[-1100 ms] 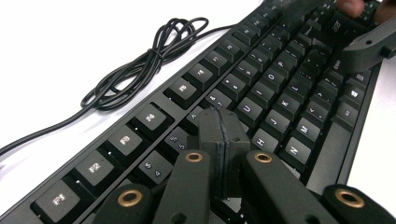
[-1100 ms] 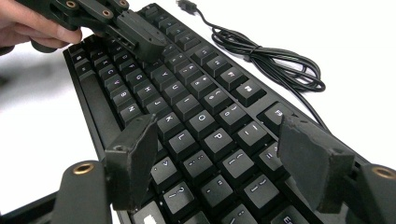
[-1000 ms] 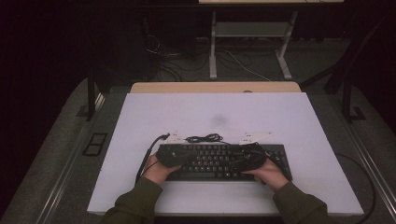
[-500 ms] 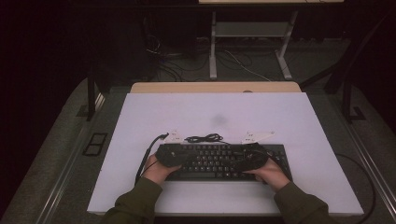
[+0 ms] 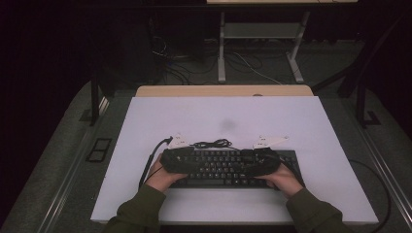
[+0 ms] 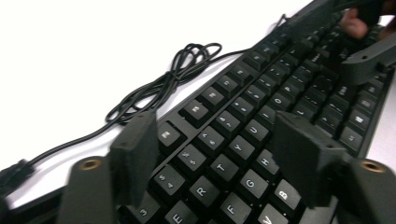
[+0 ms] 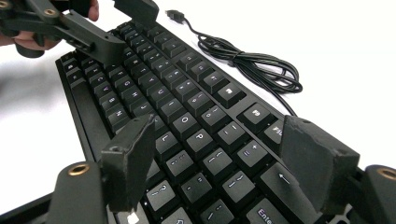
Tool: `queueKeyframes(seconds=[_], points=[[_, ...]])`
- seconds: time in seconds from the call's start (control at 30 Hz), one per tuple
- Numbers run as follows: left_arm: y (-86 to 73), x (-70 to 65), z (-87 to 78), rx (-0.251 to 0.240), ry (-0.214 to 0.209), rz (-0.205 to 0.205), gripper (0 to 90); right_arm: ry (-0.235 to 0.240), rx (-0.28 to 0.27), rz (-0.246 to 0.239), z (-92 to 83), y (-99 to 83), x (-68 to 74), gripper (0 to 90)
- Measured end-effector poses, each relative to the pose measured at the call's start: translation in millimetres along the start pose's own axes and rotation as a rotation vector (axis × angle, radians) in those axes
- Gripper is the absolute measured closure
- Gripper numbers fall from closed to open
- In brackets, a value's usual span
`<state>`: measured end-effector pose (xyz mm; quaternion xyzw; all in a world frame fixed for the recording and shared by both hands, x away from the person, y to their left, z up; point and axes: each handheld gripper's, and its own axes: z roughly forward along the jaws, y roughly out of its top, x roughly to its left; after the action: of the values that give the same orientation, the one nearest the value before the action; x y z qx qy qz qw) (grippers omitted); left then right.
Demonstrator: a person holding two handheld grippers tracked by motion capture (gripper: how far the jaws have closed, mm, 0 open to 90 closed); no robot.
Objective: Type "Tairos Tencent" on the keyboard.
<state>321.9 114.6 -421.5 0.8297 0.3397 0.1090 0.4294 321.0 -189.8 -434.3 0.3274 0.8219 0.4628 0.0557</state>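
A black keyboard [image 5: 228, 167] lies flat near the front of the white table [image 5: 218, 116], its coiled cable [image 5: 211, 143] resting just behind it. My left gripper [image 5: 194, 162] hovers over the keyboard's left half and points toward the right end. Its jaws have just been opening and now stand apart over the letter keys [image 6: 219, 158], pressing on nothing. My right gripper [image 5: 248, 162] is over the right half and faces the left one. It is open above the keys near Enter [image 7: 219, 154]. One left finger [image 7: 93, 39] shows at the far end.
The keyboard cable [image 7: 261, 65] ends in a loose USB plug [image 7: 175, 14] on the tabletop. A gripper cable [image 5: 149, 162] loops off the keyboard's left end. Behind the white table is a wooden edge [image 5: 223, 91], then a desk frame [image 5: 221, 53] and floor cables.
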Motion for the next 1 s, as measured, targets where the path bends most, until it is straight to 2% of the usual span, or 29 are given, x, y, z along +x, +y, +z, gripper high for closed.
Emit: queueKeyframes(seconds=[0.03, 0.07, 0.1, 0.13, 0.23, 0.43, 0.53, 0.6, 1.0], points=[[0.0, -0.2, 0.3, 0.002, 0.018, -0.01, 27.0, -0.001, -0.003, 0.005, -0.3, 0.0, -0.2, 26.3], [-0.3, 0.4, -0.4, 0.009, 0.008, -0.002, 23.3, 0.0, -0.005, 0.008, -1.0, 0.0, -0.6, 26.0], [-0.7, 0.2, -0.5, 0.005, -0.009, 0.003, 14.8, -0.001, -0.009, 0.008, -1.4, 0.0, -0.8, 25.7], [-0.7, -0.2, -1.5, 0.005, -0.008, 0.009, 11.1, -0.001, -0.012, 0.011, -1.7, -0.1, -0.7, 25.0], [-0.4, -0.3, -2.4, 0.015, 0.023, 0.012, 12.1, -0.007, -0.018, 0.015, -3.3, -0.7, -1.1, 22.7], [-2.1, 0.7, -9.9, 0.013, 0.047, 0.023, 12.8, -0.03, -0.047, 0.029, -13.6, -4.5, -4.3, 19.4], [-4.2, 0.6, -13.0, 0.001, 0.055, 0.016, 13.0, -0.046, -0.064, 0.037, -21.9, -8.7, -7.3, 19.1], [-5.6, 1.9, -16.1, 0.013, 0.06, 0.029, 13.2, -0.061, -0.076, 0.052, -28.1, -11.8, -9.8, 19.1], [-19.3, 10.5, -39.6, -0.011, 0.083, 0.02, 13.3, -0.117, -0.114, 0.065, -55.4, -27.7, -19.8, 19.1]])
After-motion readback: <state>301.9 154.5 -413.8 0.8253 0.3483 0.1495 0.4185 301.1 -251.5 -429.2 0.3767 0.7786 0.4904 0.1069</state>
